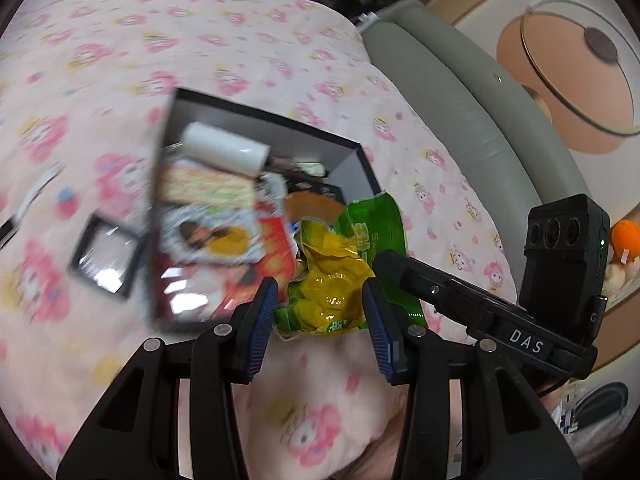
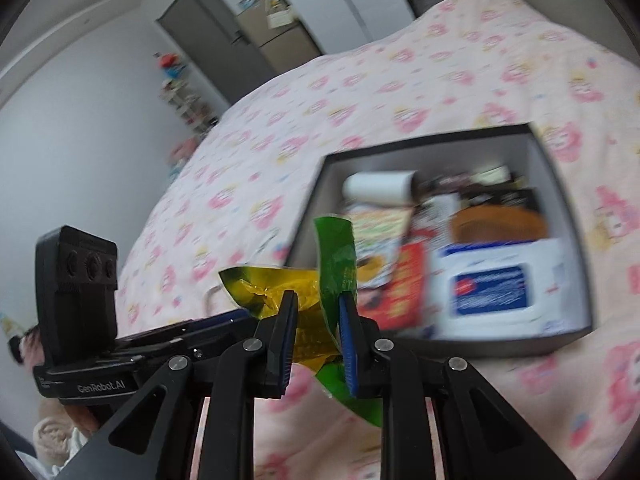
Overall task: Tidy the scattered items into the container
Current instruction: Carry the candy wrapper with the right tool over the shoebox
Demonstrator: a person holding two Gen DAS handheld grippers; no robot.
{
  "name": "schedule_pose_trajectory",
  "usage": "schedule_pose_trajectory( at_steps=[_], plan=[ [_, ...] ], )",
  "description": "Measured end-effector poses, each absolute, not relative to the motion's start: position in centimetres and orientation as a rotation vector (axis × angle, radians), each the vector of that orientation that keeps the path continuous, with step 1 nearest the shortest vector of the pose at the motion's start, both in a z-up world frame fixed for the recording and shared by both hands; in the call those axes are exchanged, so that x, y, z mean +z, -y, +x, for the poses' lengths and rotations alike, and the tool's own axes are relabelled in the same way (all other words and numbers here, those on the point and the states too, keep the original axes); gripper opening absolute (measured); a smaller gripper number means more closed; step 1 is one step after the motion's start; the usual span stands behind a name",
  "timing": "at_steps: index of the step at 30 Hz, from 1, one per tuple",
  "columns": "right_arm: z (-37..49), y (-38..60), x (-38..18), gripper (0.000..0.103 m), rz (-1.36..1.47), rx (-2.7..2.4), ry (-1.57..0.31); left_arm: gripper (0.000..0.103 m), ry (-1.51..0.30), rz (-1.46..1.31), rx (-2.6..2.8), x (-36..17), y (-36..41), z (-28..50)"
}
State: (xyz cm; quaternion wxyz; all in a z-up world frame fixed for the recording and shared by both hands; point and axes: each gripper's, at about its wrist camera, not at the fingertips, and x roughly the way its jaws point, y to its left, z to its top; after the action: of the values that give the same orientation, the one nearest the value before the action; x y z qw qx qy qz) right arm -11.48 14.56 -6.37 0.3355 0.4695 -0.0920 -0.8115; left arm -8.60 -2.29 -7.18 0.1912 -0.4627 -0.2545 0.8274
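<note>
A crumpled green and yellow snack bag (image 1: 332,280) hangs between both grippers near the corner of a dark open box (image 1: 352,152). My left gripper (image 1: 322,292) is open around the bag's yellow part, pads apart from it. My right gripper (image 2: 318,312) is shut on the bag (image 2: 332,256); it also shows from the right in the left wrist view (image 1: 384,260). The box (image 2: 560,172) holds a white roll (image 2: 380,188), a red packet (image 2: 404,284), a wet-wipes pack (image 2: 496,284) and an orange item (image 2: 496,220).
The box sits on a bed with a pink flowered cover (image 1: 240,40). A small black-framed square item (image 1: 108,260) lies on the cover left of the box. A grey padded bed edge (image 1: 460,92) runs along the right. A door (image 2: 216,44) is far behind.
</note>
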Motion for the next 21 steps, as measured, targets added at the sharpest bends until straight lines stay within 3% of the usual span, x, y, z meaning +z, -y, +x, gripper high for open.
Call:
schedule_pose_trajectory(
  at_steps=[7, 21],
  plan=[
    [-17.7, -17.9, -7.5, 0.018, 1.266, -2.221, 0.236, 0.043, 0.596, -1.414, 2.263, -9.4, -1.7, -16.0],
    [-24.6, -19.3, -12.6, 0.02, 1.407, -2.293, 0.169, 0.045, 0.582, -1.556, 2.257, -14.7, -3.8, -23.2]
  ],
)
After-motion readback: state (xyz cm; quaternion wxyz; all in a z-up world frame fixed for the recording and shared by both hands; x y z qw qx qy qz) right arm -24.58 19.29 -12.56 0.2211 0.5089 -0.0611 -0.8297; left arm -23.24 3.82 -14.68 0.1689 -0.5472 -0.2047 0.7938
